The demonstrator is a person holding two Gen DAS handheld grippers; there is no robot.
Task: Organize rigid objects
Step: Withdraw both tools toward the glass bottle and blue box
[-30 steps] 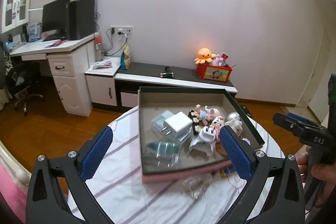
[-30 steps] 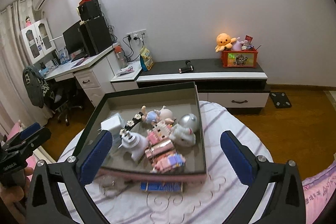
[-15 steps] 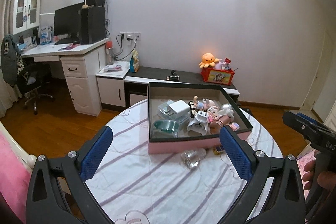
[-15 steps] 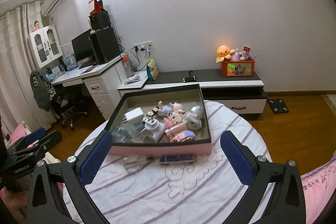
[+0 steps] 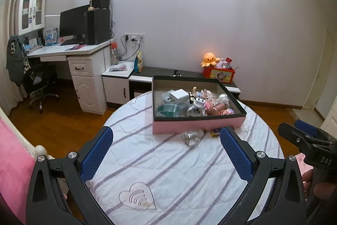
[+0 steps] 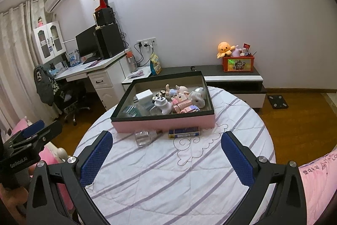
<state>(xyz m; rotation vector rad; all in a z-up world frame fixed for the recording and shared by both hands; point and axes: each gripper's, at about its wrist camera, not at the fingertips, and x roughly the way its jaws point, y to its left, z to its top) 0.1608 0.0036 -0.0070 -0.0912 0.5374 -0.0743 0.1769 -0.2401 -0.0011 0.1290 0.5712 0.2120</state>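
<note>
A pink box with a black rim (image 5: 195,124) (image 6: 164,124) sits at the far side of a round table covered with a striped cloth (image 5: 168,172) (image 6: 168,172). It holds several small things: a white charger (image 5: 179,96), a white plug adapter (image 6: 161,105), small figurines (image 6: 179,91) and a silver astronaut toy (image 6: 198,96). In front of the box lie a clear plastic piece (image 5: 190,137) (image 6: 145,137) and a blue card pack (image 6: 184,133). My left gripper (image 5: 166,153) and right gripper (image 6: 166,155) are both open and empty, well back from the box.
A clear heart-shaped piece (image 5: 138,198) lies near the table's front. A low TV cabinet (image 6: 231,77) with a red toy box (image 6: 238,63) stands behind. A desk with a monitor (image 5: 73,24) and a chair (image 5: 40,85) are at the left.
Both grippers have pulled back and up from the box, which now looks smaller and farther away. Both stay open and empty. The things on the table have not moved.
</note>
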